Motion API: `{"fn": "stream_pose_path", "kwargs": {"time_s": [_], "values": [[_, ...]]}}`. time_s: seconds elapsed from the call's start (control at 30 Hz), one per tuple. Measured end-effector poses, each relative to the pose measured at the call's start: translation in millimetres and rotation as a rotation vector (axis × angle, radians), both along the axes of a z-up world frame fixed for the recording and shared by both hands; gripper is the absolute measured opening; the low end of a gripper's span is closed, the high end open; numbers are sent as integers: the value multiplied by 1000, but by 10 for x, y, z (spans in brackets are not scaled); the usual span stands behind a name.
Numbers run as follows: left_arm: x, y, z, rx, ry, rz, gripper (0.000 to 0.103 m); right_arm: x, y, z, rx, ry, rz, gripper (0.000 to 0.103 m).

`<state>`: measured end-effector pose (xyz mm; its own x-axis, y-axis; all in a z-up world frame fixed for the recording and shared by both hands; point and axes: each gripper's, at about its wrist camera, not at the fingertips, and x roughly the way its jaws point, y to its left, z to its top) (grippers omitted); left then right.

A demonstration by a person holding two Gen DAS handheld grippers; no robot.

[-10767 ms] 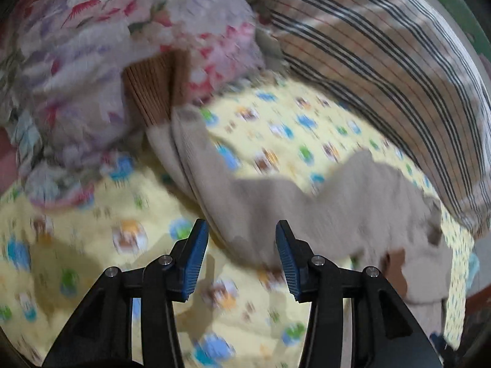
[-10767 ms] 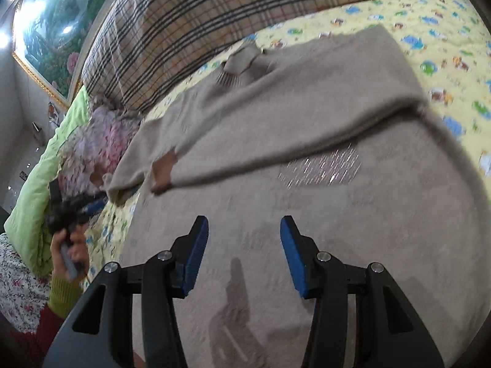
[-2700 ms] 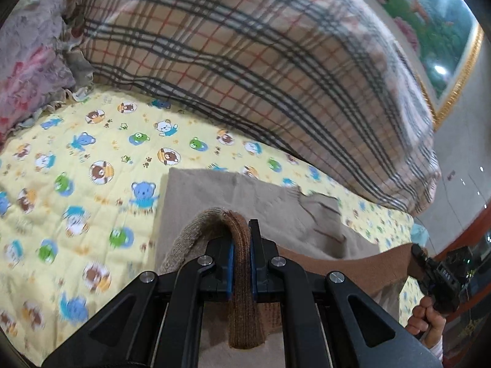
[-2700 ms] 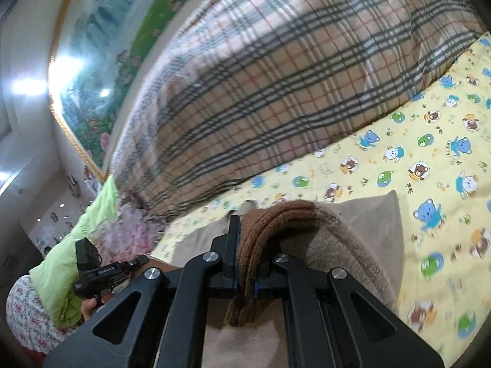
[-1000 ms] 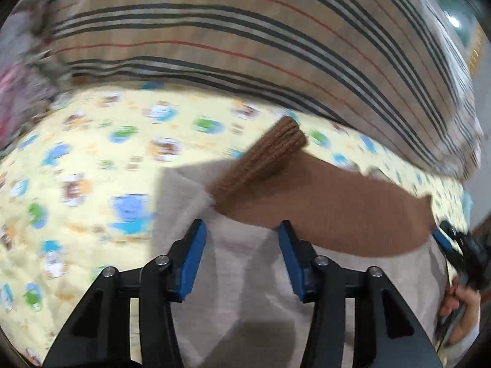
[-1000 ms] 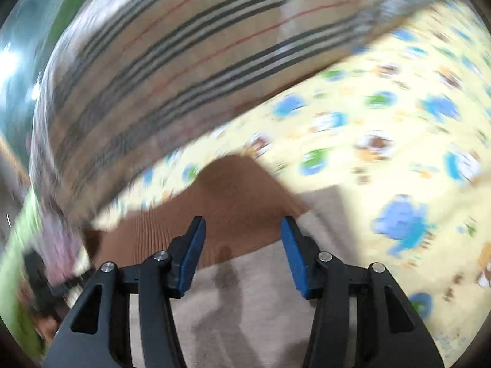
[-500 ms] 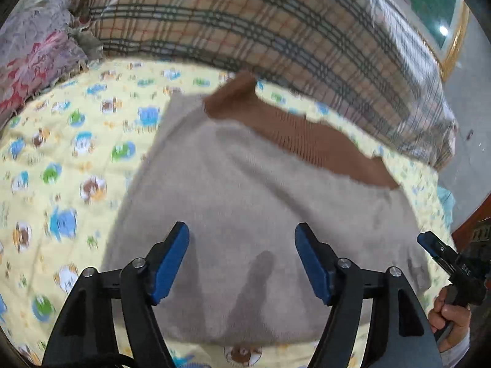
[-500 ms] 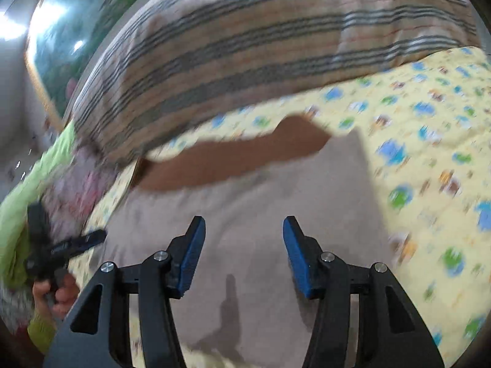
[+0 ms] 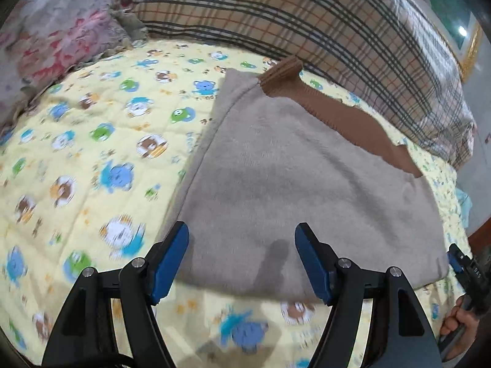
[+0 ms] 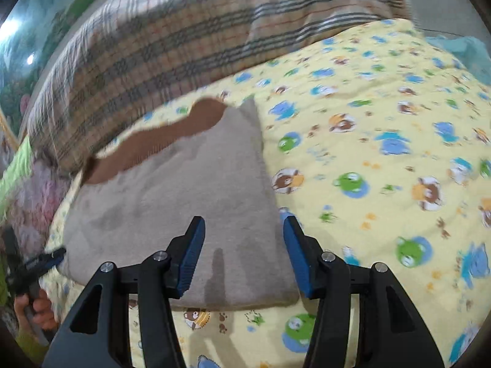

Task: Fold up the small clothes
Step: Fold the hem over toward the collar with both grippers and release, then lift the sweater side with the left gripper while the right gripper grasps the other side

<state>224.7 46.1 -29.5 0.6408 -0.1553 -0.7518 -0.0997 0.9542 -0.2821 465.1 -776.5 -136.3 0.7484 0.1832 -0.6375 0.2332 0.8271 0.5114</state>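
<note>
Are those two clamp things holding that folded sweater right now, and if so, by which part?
Nothing is held. The left tool and right tool both hang open above the folded sweater, pads clear of it.

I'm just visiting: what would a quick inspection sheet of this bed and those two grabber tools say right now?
Surface: yellow cartoon-print quilt.
Job's things: folded beige sweater lying flat, brown ribbed hem along its far edge.
Clutter: floral bedding, plaid blanket.
Grippers: left gripper and right gripper open, empty, above the sweater's near edge.
Cables: nothing seen.
Surroundings: wall picture behind the bed.
</note>
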Motion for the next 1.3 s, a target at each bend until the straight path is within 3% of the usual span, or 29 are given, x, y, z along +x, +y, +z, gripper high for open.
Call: {"fn": "stream_pose_path", "kwargs": {"time_s": [0.13, 0.33, 0.47, 0.67, 0.93, 1.03, 1.1, 1.13, 1.17, 1.3], "values": [[-332, 56, 42, -68, 10, 45, 75, -242, 26, 52, 75, -113, -7, 55], [-690, 68, -103, -181, 67, 53, 76, -354, 379, 207, 42, -236, 108, 55], [-787, 53, -161, -189, 64, 49, 77, -401, 422, 180, 51, -245, 117, 57], [-656, 74, -205, -238, 53, 84, 81, -384, 480, 173, 37, -242, 141, 57], [-157, 189, -274, -368, -9, 169, 81, -374, 440, 127, 65, -242, 141, 57], [20, 205, -274, -380, -25, 186, 78, -363, 444, 122, 65, -239, 146, 57], [150, 189, -261, -373, -42, 178, 59, -362, 448, 125, 65, -239, 148, 57], [210, 176, -268, -371, -34, 167, 34, -357, 444, 122, 66, -239, 150, 57], [278, 165, -277, -370, -20, 158, 18, -352, 440, 116, 69, -237, 150, 57], [369, 62, -133, -312, -48, 143, 10, -333, 409, 88, 88, -232, 151, 57]]}}
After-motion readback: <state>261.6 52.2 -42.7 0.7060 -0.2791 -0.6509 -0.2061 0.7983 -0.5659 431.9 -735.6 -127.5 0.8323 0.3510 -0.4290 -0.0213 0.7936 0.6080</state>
